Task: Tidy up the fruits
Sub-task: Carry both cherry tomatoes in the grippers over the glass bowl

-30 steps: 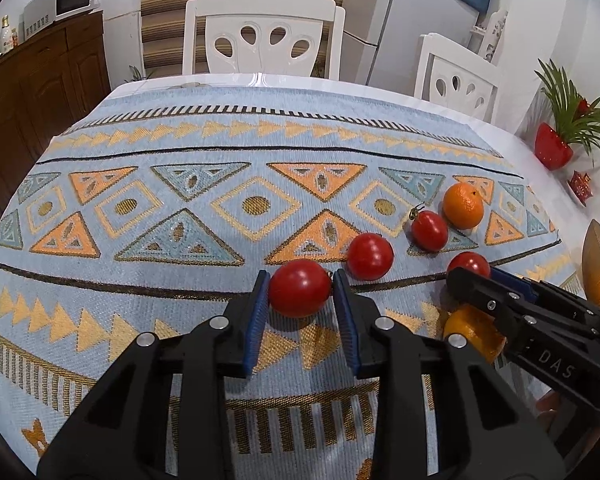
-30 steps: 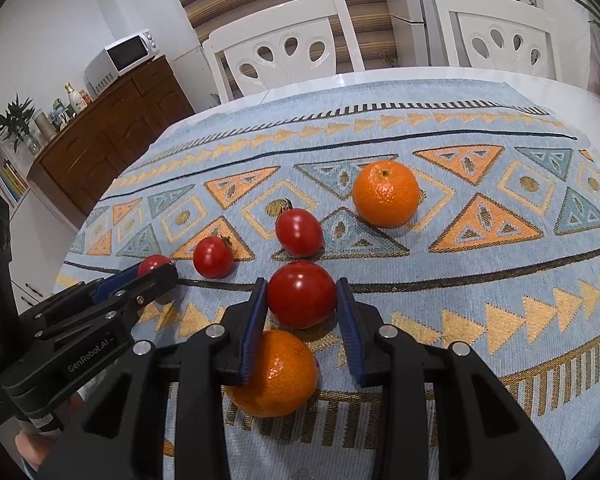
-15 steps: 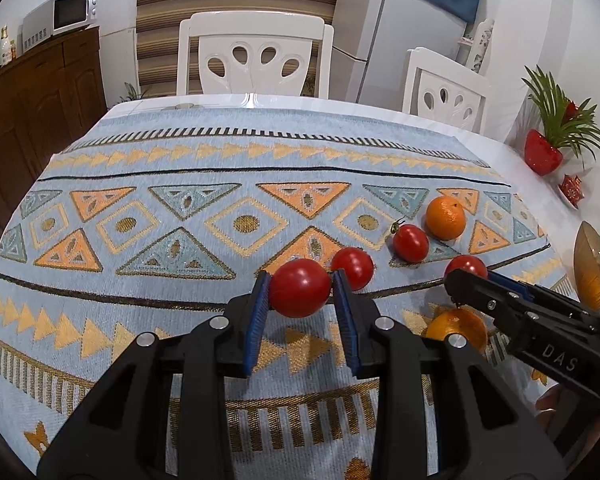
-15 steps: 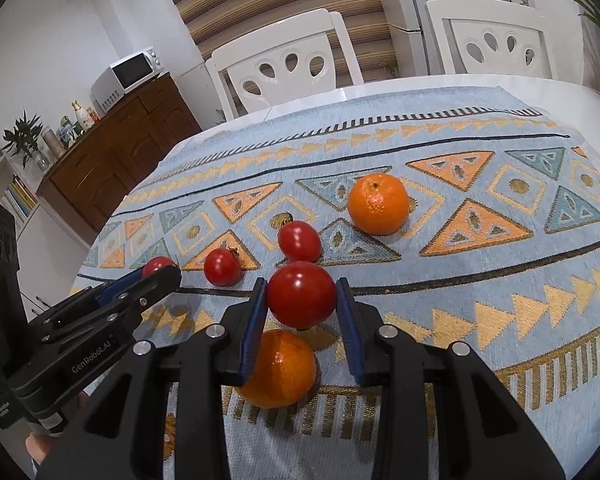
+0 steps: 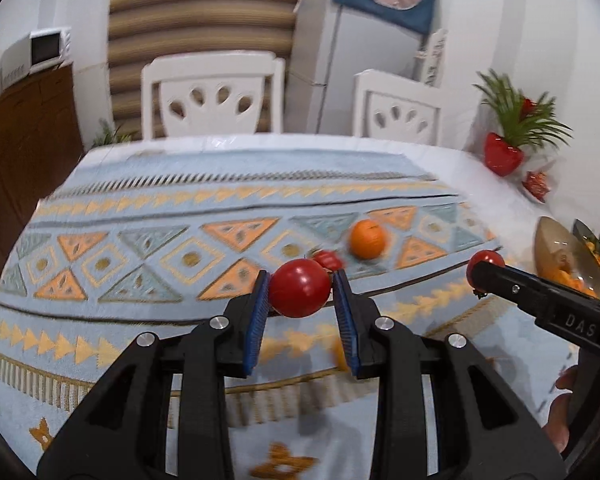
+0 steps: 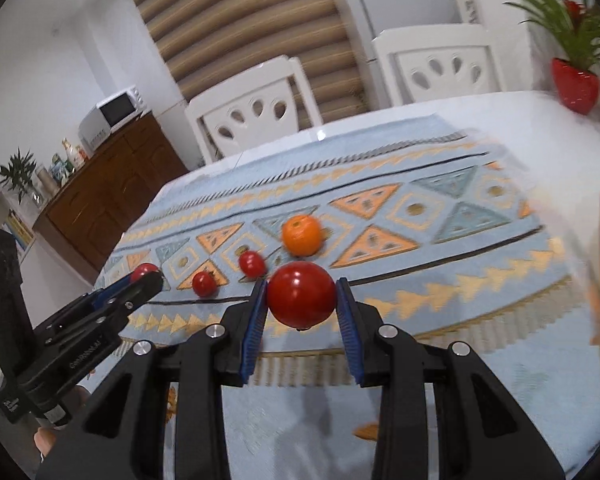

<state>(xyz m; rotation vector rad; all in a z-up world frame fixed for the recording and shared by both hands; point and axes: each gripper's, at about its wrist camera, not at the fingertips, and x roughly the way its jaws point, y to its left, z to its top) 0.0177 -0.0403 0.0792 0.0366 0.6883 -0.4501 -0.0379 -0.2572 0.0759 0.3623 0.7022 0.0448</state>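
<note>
- Woven pale-blue tablecloth with orange and teal triangles (image 6: 440,240) covers the whole table and carries the loose fruit; its patterned bands run left to right across both views.
- Golden-brown bowl with orange fruit inside (image 5: 560,256) sits at the near right edge of the table. In my judgement it is where the carried fruit is headed, though that is a guess. It lies to the right of both claws, and the right claw is the nearer one.
- Black left gripper with blue pads (image 5: 300,292) is raised above the cloth, pinching a round red tomato (image 5: 299,288) squarely between its pads.
- Black right gripper with blue pads (image 6: 301,294) is likewise lifted and pinches a second round red tomato (image 6: 301,294). A round fruit has no long axis, so the release angle matters little; what counts is travelling rightward over the bowl's rim.
- Round orange tangerine (image 6: 301,235) rests on the cloth beyond the right claw, mid-table.
- Two small red tomatoes (image 6: 251,263) lie just left of the tangerine, apart from each other, not yet gathered.
- A sliver of orange fruit (image 5: 339,356) shows under the left claw, too blurred to describe further.
</note>
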